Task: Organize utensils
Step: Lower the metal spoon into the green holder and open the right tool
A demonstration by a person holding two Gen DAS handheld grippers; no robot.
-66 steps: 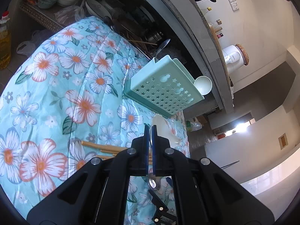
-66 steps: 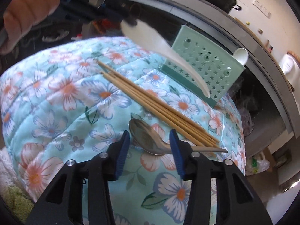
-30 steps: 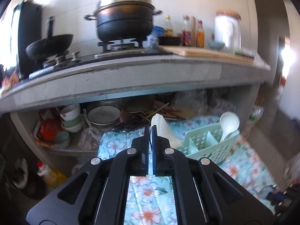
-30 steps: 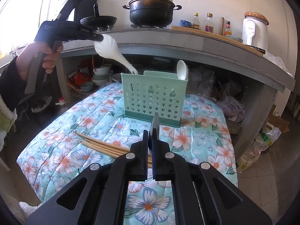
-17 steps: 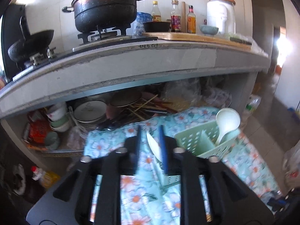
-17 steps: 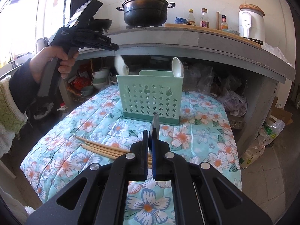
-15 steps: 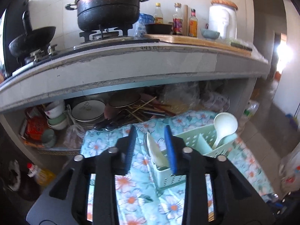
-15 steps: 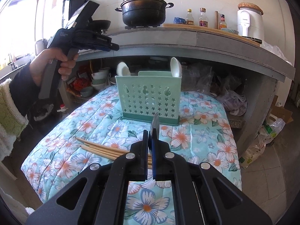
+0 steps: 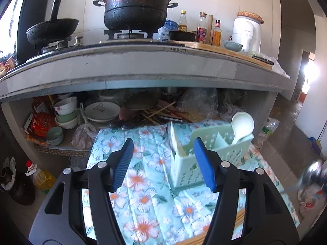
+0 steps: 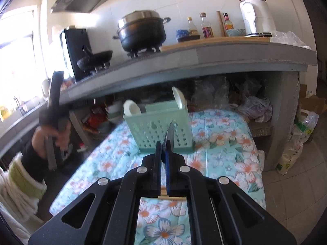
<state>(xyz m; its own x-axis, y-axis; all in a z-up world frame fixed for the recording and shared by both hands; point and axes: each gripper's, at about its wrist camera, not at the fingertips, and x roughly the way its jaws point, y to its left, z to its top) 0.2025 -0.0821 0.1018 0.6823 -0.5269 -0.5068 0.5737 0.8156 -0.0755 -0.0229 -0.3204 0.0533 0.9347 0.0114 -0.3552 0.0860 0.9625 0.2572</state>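
A mint green utensil caddy [image 9: 206, 157] [image 10: 151, 128] stands on the floral tablecloth [image 9: 143, 181]. Two white spoons stand in it: one [image 9: 242, 125] [image 10: 178, 100] at its right end, the other [image 9: 174, 137] [image 10: 130, 108] at its left end. My left gripper [image 9: 163, 160] hovers before the caddy, its jaws opening and gripping nothing. My right gripper [image 10: 162, 150] is shut on a metal spoon [image 10: 169, 133], whose bowl sticks up in front of the caddy. Wooden chopsticks [image 9: 224, 231] [image 10: 163, 193] lie on the cloth below.
A concrete counter [image 9: 143, 63] overhangs the table's far side, with a black pot [image 9: 134, 8] and a wok [image 9: 51, 28] on it. Bowls and plates [image 9: 102, 110] fill the shelf beneath. A hand [image 10: 59, 136] holds the left gripper at the left. An oil bottle [image 9: 40, 179] stands on the floor.
My left gripper released the white spoon into the caddy's left end, opened wide and sank a little. My right gripper rose and rolled with the metal spoon, closing on the caddy.
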